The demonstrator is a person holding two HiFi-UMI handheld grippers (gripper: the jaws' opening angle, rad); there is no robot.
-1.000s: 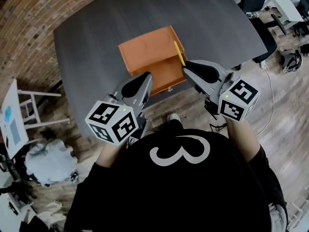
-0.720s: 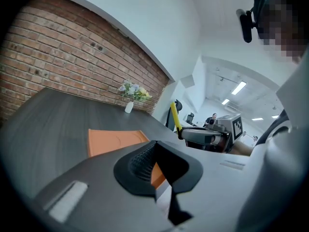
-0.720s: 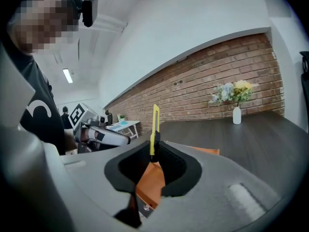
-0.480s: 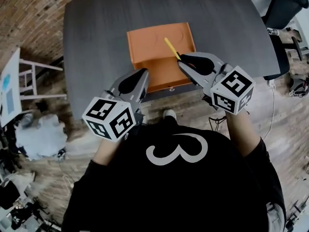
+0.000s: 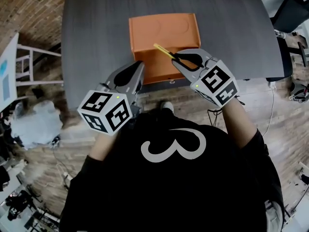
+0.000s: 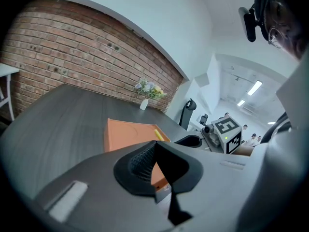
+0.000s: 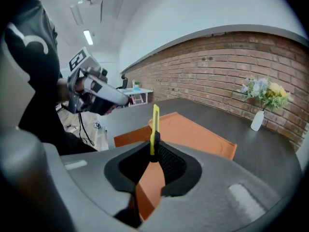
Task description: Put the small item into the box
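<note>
Head view: one orange box (image 5: pixel 159 33), one yellow cutter (image 5: pixel 162 50) clamped in right gripper (image 5: pixel 175 58)

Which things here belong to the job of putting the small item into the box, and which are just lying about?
Job: yellow item, pinched in the right gripper; orange box; left gripper, empty.
Lying about: flower vase on the table; office chair; white stand.
</note>
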